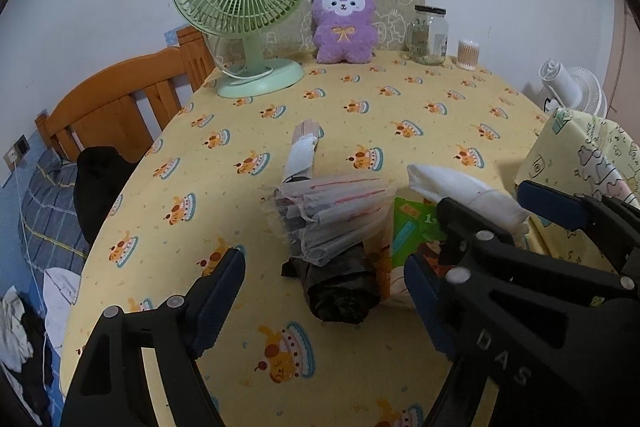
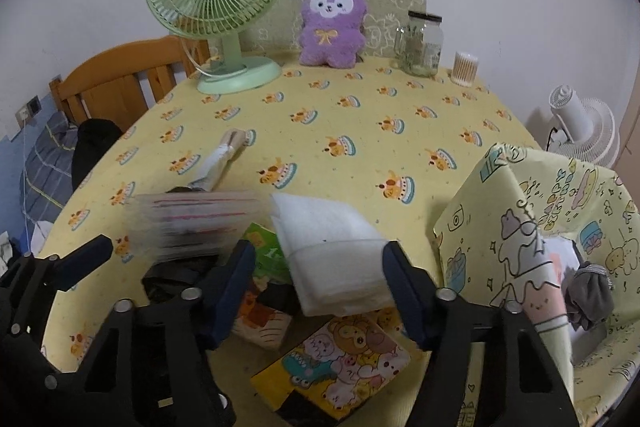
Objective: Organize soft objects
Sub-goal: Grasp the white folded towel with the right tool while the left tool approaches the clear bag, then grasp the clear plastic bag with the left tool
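My left gripper [image 1: 324,291] is open around a black rolled bundle [image 1: 340,287] with a clear pleated plastic wrap [image 1: 332,215] lying on it. My right gripper [image 2: 320,291] is open, its jaws on either side of a folded white cloth [image 2: 336,259]; I cannot tell if they touch it. The right gripper also shows in the left wrist view [image 1: 476,211], with the white cloth [image 1: 460,191] between its jaws. A doll's pale legs [image 1: 304,151] stick out beyond the plastic. A purple plush [image 1: 344,21] sits at the table's far edge.
A green desk fan [image 1: 244,15], a glass jar [image 1: 428,35] and a cotton-swab tub [image 1: 468,55] stand at the back. Cartoon picture books [image 2: 340,359] lie under the cloth. A patterned fabric bin [image 2: 560,259] with a grey item inside stands at the right. A wooden bed frame [image 1: 116,99] is on the left.
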The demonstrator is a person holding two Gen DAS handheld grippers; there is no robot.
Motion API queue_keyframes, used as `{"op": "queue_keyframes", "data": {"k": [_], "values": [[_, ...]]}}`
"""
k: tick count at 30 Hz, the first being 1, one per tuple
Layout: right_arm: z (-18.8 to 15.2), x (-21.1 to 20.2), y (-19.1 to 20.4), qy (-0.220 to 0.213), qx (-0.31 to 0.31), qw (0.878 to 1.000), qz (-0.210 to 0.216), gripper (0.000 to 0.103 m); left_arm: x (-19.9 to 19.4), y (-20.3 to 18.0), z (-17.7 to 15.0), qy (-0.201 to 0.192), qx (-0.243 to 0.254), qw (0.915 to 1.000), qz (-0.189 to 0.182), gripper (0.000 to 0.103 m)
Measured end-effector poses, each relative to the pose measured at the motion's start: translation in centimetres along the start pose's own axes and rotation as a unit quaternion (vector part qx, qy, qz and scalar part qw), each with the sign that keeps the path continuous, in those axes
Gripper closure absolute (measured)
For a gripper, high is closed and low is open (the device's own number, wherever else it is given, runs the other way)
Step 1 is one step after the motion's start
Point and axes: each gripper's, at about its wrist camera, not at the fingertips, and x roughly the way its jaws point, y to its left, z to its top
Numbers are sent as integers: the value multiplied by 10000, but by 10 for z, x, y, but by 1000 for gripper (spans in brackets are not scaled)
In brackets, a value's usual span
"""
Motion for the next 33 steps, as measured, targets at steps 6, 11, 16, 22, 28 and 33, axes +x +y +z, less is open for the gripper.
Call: {"op": "queue_keyframes", "data": {"k": [6, 11, 16, 22, 28, 33], "values": [[-2, 12, 2, 240, -103, 9995, 163, 76, 6, -6, -2, 103, 129, 9998, 71, 20], [2, 7, 1, 182, -77, 9996, 204, 85, 0, -6, 4, -10, 178, 9997, 153, 20], [10, 1, -2, 51, 123, 9993, 351, 89, -5, 3, 15, -175, 166, 9988, 437, 20], [18, 0, 4, -85, 123, 9988, 461, 89, -2, 8, 25, -377, 429, 9971, 510, 20], [25, 7, 5, -97, 153, 9989, 433, 89, 10, 5, 34, -414, 598, 9970, 275, 21], [26, 16, 3, 4, 175, 9991, 394, 89, 19, 1, 33, -287, 633, 9976, -62, 58]]}}
